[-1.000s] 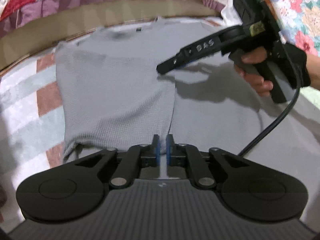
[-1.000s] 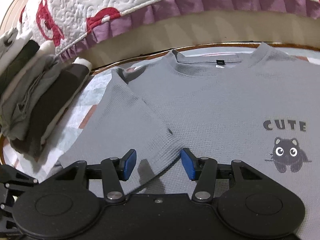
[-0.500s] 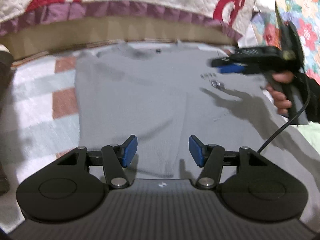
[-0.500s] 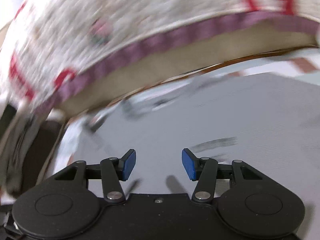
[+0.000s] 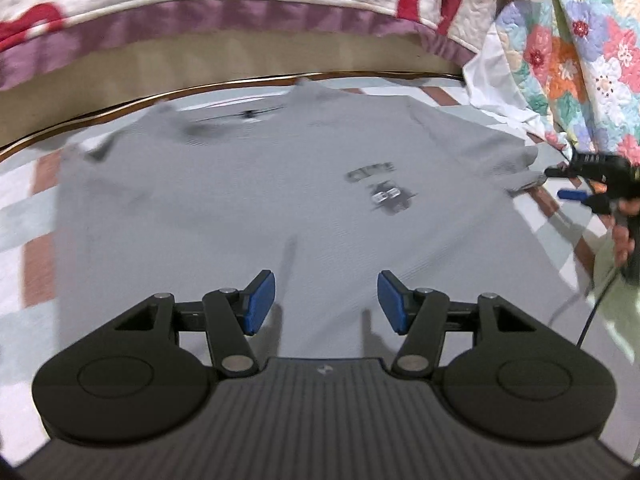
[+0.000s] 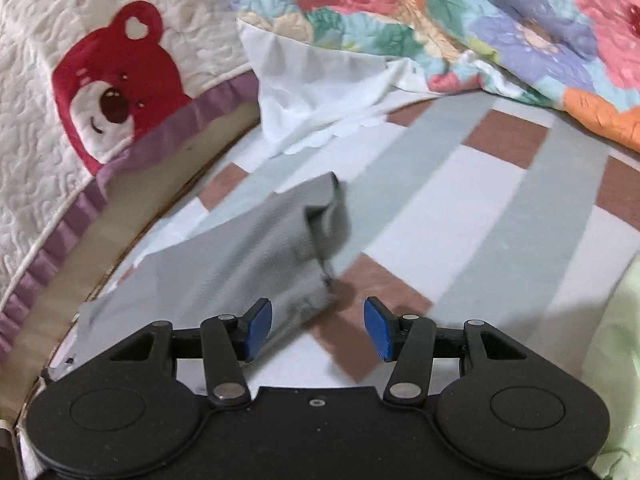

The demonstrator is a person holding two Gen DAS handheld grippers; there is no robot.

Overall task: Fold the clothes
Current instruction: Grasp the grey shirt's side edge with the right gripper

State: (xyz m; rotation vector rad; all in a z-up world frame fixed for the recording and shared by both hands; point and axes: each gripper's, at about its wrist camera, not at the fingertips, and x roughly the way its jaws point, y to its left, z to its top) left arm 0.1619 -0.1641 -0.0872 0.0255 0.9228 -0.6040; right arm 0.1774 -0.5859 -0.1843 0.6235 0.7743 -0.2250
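A grey T-shirt (image 5: pixel 248 216) lies flat on the checked bed sheet (image 6: pixel 480 200), collar toward the bear-print quilt (image 6: pixel 112 92). The left wrist view takes in its whole front, with a dark printed motif (image 5: pixel 384 188); the right wrist view shows only one sleeve (image 6: pixel 280 248), crumpled. The left gripper (image 5: pixel 326 300) hangs over the shirt, its jaws parted and empty after opening within the last second. The right gripper (image 6: pixel 318 326) is spread beside the sleeve end, gripping nothing. A floral quilt (image 6: pixel 440 12) is heaped beyond the sleeve.
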